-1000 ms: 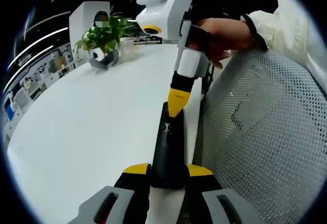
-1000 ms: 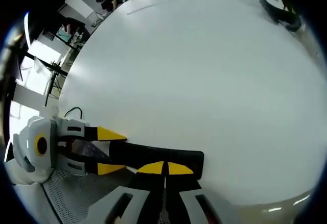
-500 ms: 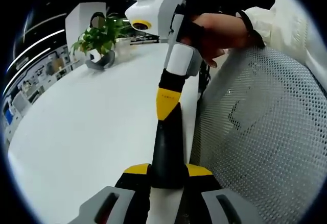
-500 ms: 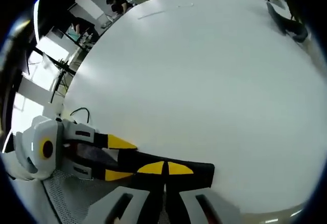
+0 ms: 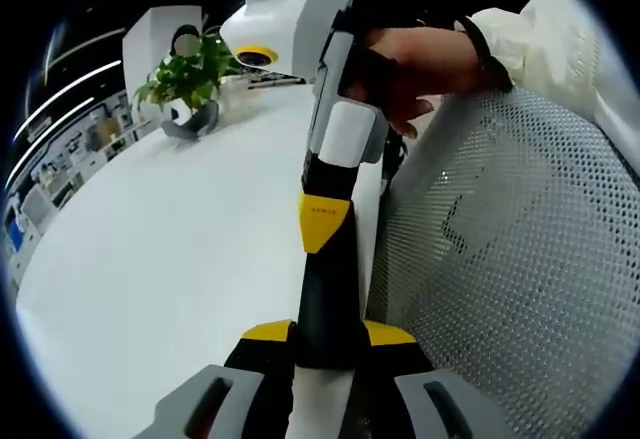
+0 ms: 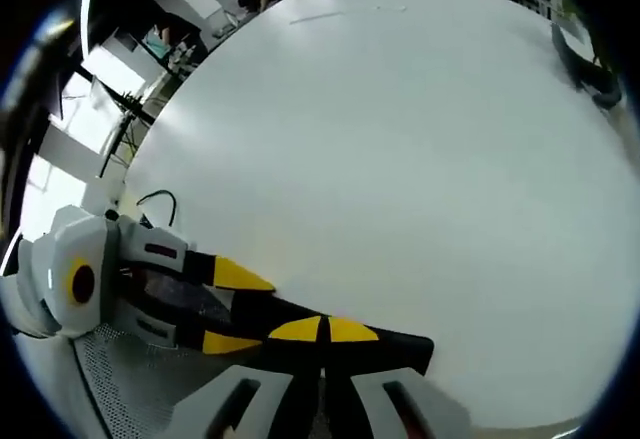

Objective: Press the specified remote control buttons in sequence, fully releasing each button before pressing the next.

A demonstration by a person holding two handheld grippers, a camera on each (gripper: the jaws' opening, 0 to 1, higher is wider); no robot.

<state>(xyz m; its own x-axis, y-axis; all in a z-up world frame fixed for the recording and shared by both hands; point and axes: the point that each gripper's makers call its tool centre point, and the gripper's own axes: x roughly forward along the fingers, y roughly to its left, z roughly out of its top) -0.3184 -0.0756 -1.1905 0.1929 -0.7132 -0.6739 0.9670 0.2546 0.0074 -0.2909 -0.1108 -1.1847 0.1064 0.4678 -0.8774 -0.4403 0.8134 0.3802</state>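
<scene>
A long black remote (image 5: 328,299) lies along the white table's edge, its near end clamped between the yellow tips of my left gripper (image 5: 328,333), which is shut on it. My right gripper (image 5: 322,224) comes down from above with its tips pressed together, shut, resting on the remote's upper face about halfway along. In the right gripper view the right gripper (image 6: 322,330) sits on the remote (image 6: 400,345), and the left gripper (image 6: 236,309) holds the remote's other end from the left. The buttons are hidden under the tips.
The white table (image 5: 160,249) stretches away to the left. A potted plant (image 5: 190,74) stands at its far end. A white mesh chair back (image 5: 520,269) is close on the right. A hand (image 5: 430,59) holds the right gripper. A thin cable (image 6: 150,202) lies near the table's edge.
The right gripper has slid along the remote toward the left gripper's jaws, its shut tips covering more of the remote's face. The left gripper keeps its hold.
</scene>
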